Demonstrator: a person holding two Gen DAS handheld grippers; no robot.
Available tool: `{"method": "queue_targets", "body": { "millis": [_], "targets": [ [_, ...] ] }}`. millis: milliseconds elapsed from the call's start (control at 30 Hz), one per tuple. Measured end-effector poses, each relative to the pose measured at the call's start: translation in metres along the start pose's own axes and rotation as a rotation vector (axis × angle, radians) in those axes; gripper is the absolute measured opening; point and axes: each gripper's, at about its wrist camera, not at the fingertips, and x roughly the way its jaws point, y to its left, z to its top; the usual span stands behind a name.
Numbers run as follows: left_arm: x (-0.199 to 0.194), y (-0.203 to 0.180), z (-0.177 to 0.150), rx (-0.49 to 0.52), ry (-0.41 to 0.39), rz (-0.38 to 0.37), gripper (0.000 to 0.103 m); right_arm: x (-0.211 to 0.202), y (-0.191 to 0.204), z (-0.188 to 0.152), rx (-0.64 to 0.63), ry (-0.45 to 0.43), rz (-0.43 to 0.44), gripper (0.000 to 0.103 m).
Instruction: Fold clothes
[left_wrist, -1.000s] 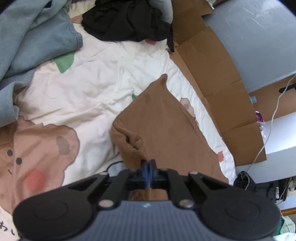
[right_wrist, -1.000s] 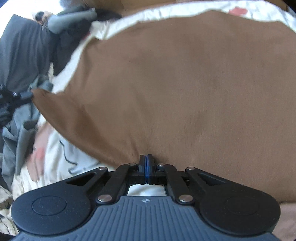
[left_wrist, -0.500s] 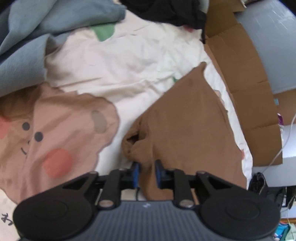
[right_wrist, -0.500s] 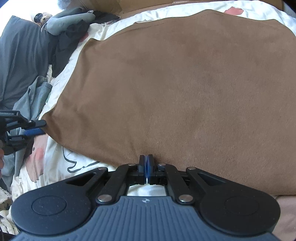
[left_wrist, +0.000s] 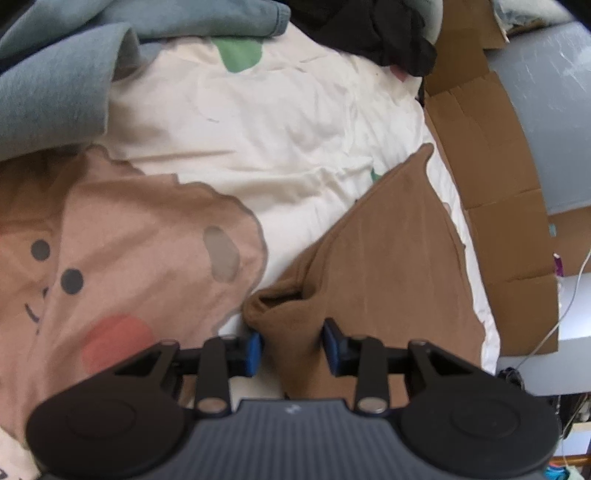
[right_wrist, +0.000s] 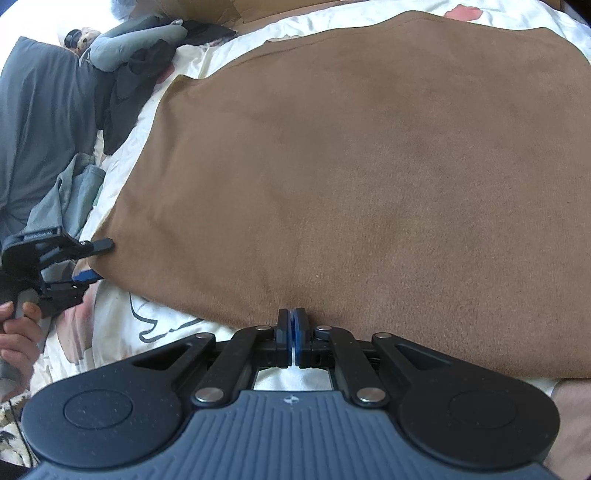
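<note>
Clearly early on: left gripper spread wide, nothing clamped, bunched corner of brown garment sitting between the fingers. Right gripper pinched tight on the garment's near edge. Spread flat in one layer along the bedsheet's edge beside the cardboard; by the look of it, no neat fold made yet. More clothes heaped at the far corner.
</note>
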Motion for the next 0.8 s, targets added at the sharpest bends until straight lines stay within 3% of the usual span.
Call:
{"method": "queue_targets", "body": {
  "millis": [67, 167, 267, 433, 567, 800],
  "targets": [
    [0.001, -0.001, -0.001, 0.016, 0.007, 0.008, 0.013, -0.002, -0.002, 0.001, 0.018, -0.008, 0.001, 0.001],
    [-0.002, -0.002, 0.0, 0.0, 0.009, -0.011, 0.004, -0.005, -0.003, 0.004, 0.029, -0.031, -0.003, 0.001],
    [-0.013, -0.013, 0.001, 0.033, 0.002, -0.01, 0.003, -0.004, -0.002, 0.009, 0.036, -0.052, -0.011, 0.001],
    [-0.032, -0.04, 0.005, 0.065, -0.016, -0.076, 0.003, 0.006, 0.0, 0.006, 0.021, -0.025, -0.007, 0.0],
    [-0.036, -0.066, 0.009, 0.09, -0.025, -0.14, 0.003, 0.009, 0.002, 0.001, 0.009, -0.002, 0.0, 0.001],
    [-0.032, -0.09, 0.008, 0.133, 0.0, -0.175, 0.003, 0.006, 0.007, 0.001, -0.008, 0.011, -0.013, 0.003]
  ]
}}
